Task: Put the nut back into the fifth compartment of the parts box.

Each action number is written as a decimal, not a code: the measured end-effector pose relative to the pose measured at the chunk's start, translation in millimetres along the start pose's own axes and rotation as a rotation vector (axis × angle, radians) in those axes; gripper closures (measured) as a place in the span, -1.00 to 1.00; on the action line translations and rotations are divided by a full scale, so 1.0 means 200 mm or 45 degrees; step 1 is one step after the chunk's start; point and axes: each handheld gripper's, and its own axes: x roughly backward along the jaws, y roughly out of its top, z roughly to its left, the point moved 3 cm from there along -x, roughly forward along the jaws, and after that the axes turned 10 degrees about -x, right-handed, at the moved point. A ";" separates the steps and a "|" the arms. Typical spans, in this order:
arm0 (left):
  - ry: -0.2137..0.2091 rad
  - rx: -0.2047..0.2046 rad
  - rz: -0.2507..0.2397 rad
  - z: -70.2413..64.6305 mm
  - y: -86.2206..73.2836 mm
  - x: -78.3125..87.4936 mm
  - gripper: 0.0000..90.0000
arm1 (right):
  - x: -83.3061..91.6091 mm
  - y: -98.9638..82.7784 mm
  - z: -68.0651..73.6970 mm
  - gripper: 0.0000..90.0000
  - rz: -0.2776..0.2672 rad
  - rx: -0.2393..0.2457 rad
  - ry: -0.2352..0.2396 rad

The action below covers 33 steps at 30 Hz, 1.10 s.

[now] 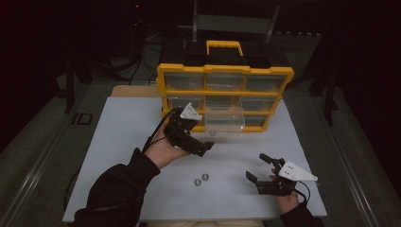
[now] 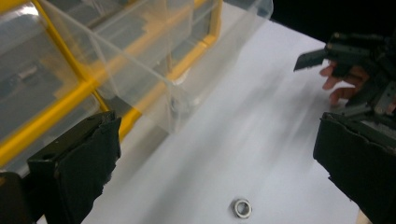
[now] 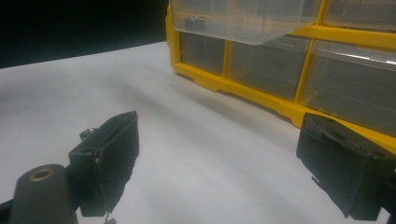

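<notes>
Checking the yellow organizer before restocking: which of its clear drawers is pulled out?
The clear plastic drawer in the middle column, second row from the bottom, juts forward over the white table; the others sit flush.

Left gripper [image 1: 204,145] raised, jaws wide, right gripper [image 1: 259,168] low, jaws wide

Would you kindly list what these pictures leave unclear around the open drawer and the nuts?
- Pulled-out drawer: in the high view, contents too small and washed out by glare.
- Nuts: thread and size too small in the high view.
- Second nut: cut off by the left gripper view's bottom edge; one nut visible.
- Organizer: top rows cropped in the right gripper view.
</notes>
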 end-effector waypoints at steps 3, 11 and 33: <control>0.000 -0.009 0.007 -0.01 -0.02 -0.01 -0.99 | 0.00 0.00 0.00 -0.71 0.000 -0.001 0.000; -0.040 -0.003 -0.004 -0.07 -0.15 -0.05 -0.99 | 0.00 0.00 0.00 -0.71 0.001 0.003 0.002; -0.182 -0.057 0.094 -0.22 -0.42 -0.24 -0.98 | 0.00 0.00 0.00 -0.71 0.004 -0.001 0.004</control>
